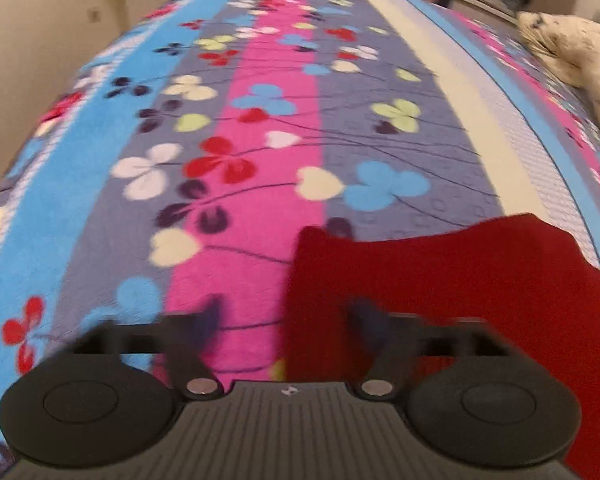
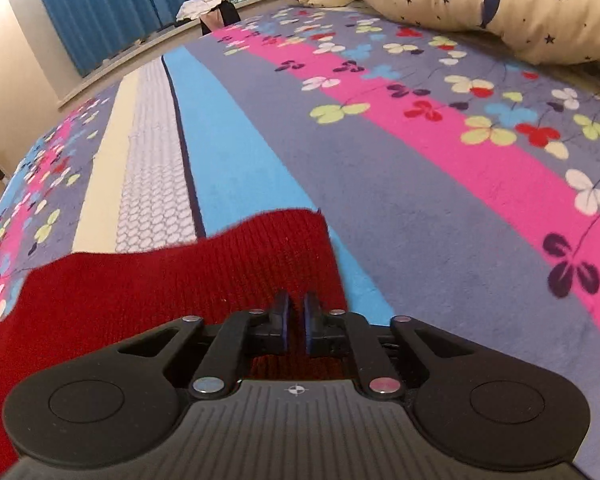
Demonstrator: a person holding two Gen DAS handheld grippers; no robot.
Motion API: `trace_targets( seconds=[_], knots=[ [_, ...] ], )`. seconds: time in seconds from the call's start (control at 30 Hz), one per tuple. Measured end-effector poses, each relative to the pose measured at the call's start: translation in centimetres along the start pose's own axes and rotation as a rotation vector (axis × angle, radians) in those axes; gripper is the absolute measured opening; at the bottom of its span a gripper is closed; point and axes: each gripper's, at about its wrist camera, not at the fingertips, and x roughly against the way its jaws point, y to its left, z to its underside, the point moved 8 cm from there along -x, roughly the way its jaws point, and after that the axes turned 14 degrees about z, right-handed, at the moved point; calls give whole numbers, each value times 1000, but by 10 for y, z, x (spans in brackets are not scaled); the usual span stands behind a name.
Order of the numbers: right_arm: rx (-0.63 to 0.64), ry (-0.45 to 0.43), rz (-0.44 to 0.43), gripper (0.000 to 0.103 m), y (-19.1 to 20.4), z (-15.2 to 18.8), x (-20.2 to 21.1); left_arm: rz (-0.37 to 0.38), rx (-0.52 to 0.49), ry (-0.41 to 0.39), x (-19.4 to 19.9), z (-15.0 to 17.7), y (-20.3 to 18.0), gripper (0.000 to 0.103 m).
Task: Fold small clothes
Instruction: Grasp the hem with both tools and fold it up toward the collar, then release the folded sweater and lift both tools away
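Your right gripper (image 2: 295, 322) has its jaws drawn nearly together, only a thin slit between the blue-edged pads, and red knit shows beneath and behind them; whether any cloth is actually pinched in that slit, you can't tell from here. That's the red knitted garment (image 2: 172, 280), ribbed, spreading from under the jaws off to the left and down out of view, its far edge lying across the blue stripe of the bedspread (image 2: 420, 184). Over on your left gripper (image 1: 286, 316), the jaws are spread wide and blurred, one finger over the pink stripe, the other over the red knitted garment (image 1: 460, 280), nothing between them. In that view the garment fills the lower right, its left edge running straight down between the two fingers. It lies on the bedspread (image 1: 260, 120), a fleecy cover in blue, grey-purple and pink stripes with clover-shaped flowers, plus a cream and white band. Further out, a cream pillow with dark stars (image 2: 520, 12) rests at the bed's far right corner, showing again at the right edge (image 1: 580, 56) of the left view. Blue curtains (image 2: 112, 4) hang beyond the bed.
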Motion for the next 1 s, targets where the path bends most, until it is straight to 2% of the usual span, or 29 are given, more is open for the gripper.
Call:
trace_targets(
  seconds=[0.03,0.07,0.1,0.2,0.3,0.37,0.4,0.43,0.5,0.63,0.77,0.87,1.0],
  knots=[
    [-10,6,-19,22,-1,0,4,17,3,-25,8,2,2,95],
    [-19,14,-39,40,-2,1,10,34,4,-37,16,6,4,95],
    [-30,14,-47,55,-7,2,18,40,6,-35,25,11,5,95],
    [-17,-62,-42,57,-17,10,49,47,-16,-36,51,34,-3,95],
    [32,-83,-85,57,-16,34,76,45,-48,-11,66,68,-10,95],
    [94,-58,-83,57,-11,61,79,-47,-91,7,62,90,-5,95],
    [128,-35,-61,57,-10,73,74,-77,-102,9,60,99,-1,98],
    [159,-24,-40,57,-8,86,67,-87,-96,-6,59,105,4,102],
    [203,-62,-11,58,-5,94,63,-119,-55,-9,66,108,14,103],
    [192,-27,21,66,-7,85,93,-125,-34,-12,108,111,15,103],
    [162,4,-31,75,-15,97,160,-132,-30,-7,170,140,-3,103],
    [179,-32,-103,87,-14,122,228,-126,-16,14,219,182,-32,103],
    [220,-104,-135,92,-15,164,304,-67,24,28,270,239,-74,103]
  ],
)
